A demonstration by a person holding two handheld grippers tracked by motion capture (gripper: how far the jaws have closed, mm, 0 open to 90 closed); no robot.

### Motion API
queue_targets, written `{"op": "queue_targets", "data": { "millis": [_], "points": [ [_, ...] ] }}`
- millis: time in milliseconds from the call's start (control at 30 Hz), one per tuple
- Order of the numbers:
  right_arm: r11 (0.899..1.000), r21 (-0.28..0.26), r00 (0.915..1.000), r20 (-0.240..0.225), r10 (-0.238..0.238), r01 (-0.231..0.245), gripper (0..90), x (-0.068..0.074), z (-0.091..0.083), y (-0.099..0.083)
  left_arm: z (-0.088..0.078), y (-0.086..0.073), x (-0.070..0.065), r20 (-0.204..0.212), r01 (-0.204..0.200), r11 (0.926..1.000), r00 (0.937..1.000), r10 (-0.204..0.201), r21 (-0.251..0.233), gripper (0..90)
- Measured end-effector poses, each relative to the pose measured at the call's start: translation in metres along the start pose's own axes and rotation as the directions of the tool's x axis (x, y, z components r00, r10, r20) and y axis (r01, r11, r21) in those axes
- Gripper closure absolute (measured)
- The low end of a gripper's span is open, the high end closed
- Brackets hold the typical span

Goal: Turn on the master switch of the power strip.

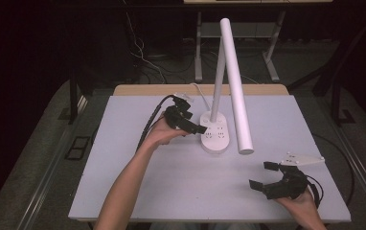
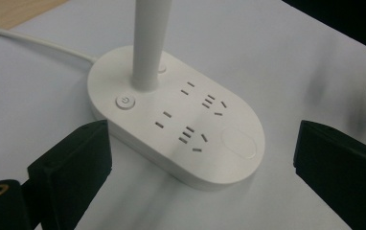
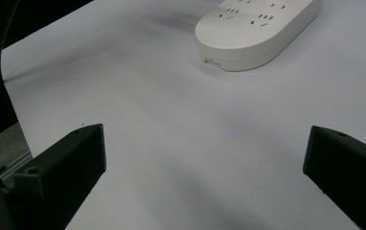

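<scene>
High view: a white desk lamp (image 1: 215,132) stands on a pale table (image 1: 138,187), a little beyond the middle. Its oval base (image 1: 218,139) carries socket holes, a thin post (image 1: 218,72) rises from the far end of the base, and a long white tube head (image 1: 236,86) slants down from the top toward the near right, ending just right of the base. A white cord (image 1: 201,92) leaves the far side of the base toward the table's back edge, where a strip of wood (image 1: 147,90) shows.

The left gripper (image 1: 196,128) is held in the left hand (image 1: 162,134) just left of the base, its tips close to the base's left edge (whether they touch it cannot be told from above). A black cable (image 1: 150,122) trails from it. Left gripper view: the jaws stand wide apart with nothing between them but table and the near end of the base (image 2: 181,124); the left gripper (image 2: 200,158) hangs just short of it. A round power button (image 2: 125,101) sits beside the foot of the post (image 2: 147,43), with two groups of socket slots and a smooth oval pad (image 2: 238,143) along the top.

The right gripper (image 1: 263,175) rests in the right hand (image 1: 303,203) near the table's near right corner, well apart from the lamp, with a grey plate (image 1: 303,159) on top. Its jaws are also spread wide and hold nothing. Right gripper view: the gripper (image 3: 205,163) faces bare table, the base (image 3: 255,31) lying farther off at the upper right.
</scene>
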State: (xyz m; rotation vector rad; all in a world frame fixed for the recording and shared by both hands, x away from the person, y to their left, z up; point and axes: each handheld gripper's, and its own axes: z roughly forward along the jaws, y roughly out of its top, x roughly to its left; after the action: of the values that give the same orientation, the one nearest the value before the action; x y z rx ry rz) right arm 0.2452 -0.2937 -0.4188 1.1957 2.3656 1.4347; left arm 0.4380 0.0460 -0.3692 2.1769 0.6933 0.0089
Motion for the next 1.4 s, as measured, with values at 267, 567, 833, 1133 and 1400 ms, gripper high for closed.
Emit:
{"op": "queue_targets", "data": {
  "millis": [267, 567, 833, 1133, 1400],
  "points": [
    [1.000, 0.000, 1.0000, 0.000, 0.001, -0.001, 0.4, 0.000, -0.001, 0.000, 0.008, 0.007, 0.007, -0.019, 0.037, 0.9993, 0.9991, -0.037, -0.008, 6.4],
    [1.000, 0.002, 1.0000, -0.002, -0.001, 0.001, 0.3, 0.000, -0.001, 0.000, 0.016, 0.012, 0.016, -0.035, 0.067, 0.9977, 0.9971, -0.067, -0.013, 12.4],
    [1.000, 0.002, 1.0000, -0.001, -0.003, 0.003, 0.4, -0.001, -0.001, 0.000, 0.022, 0.013, 0.029, -0.046, 0.097, 0.9949, 0.9940, -0.099, -0.026, 15.8],
    [1.000, 0.002, 1.0000, -0.001, 0.001, -0.001, 0.4, -0.002, -0.002, 0.000, 0.028, 0.008, 0.041, -0.052, 0.170, 0.9824, 0.9833, -0.175, -0.076, 25.8],
    [1.000, 0.004, 1.0000, -0.001, -0.001, 0.001, 0.4, -0.002, -0.002, 0.000, 0.039, 0.007, 0.040, -0.045, 0.212, 0.9682, 0.9745, -0.220, -0.133, 49.8]
  ]
}}
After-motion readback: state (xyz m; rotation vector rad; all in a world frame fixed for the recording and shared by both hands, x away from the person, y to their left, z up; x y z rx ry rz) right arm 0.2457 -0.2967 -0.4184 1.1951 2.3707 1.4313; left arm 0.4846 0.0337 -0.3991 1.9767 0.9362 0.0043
